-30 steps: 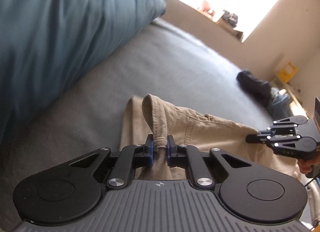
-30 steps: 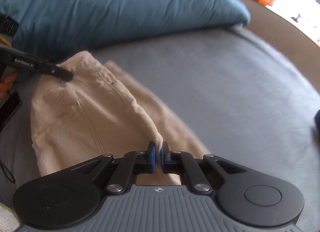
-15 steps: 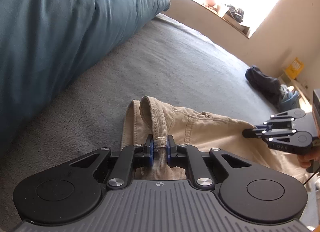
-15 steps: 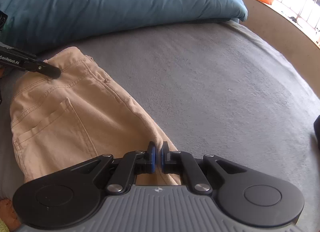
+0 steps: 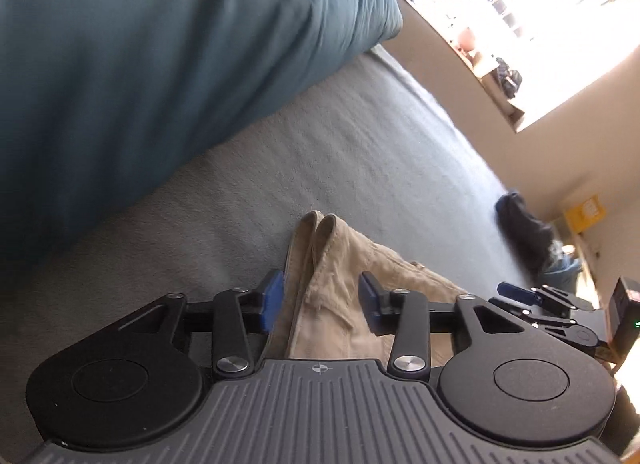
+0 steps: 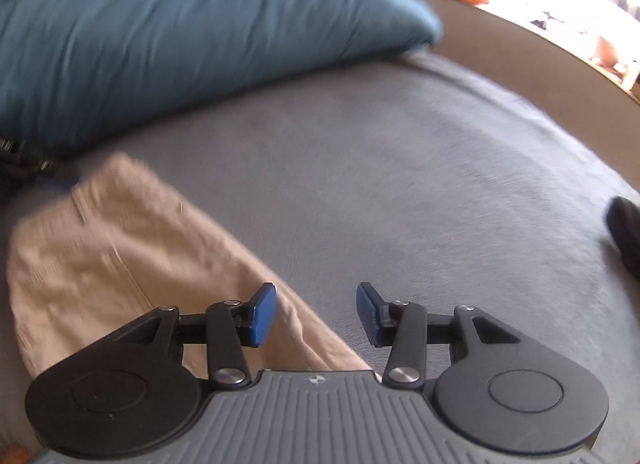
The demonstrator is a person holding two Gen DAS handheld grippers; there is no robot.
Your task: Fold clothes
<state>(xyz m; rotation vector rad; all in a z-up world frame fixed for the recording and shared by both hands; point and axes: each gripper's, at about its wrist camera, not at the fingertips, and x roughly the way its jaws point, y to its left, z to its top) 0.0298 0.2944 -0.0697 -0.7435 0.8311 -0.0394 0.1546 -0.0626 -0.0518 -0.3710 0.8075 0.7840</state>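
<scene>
Folded tan trousers [image 5: 344, 300] lie on the grey bed cover [image 5: 352, 160]. My left gripper [image 5: 320, 304] stands over their upper corner with its jaws opening; the cloth lies between the blue pads [image 5: 272, 298] but they do not press on it. In the right wrist view the same tan trousers [image 6: 120, 260] spread to the left, blurred. My right gripper [image 6: 316, 314] is also opening; the trousers' edge runs below its left pad [image 6: 262, 314], with bare cover under the rest of the gap. The right gripper [image 5: 536, 298] shows at the right edge of the left wrist view.
A large teal pillow [image 5: 160, 64] fills the far side of the bed, and the same pillow [image 6: 180, 44] sits behind the trousers. A dark bundle of clothes [image 5: 528, 232] lies near the bed's right edge. A beige ledge [image 6: 520, 52] under a bright window borders the bed.
Both grippers were shut on folds of the trousers and have now opened, letting the cloth drop flat. Both hands sank slightly and rolled.
</scene>
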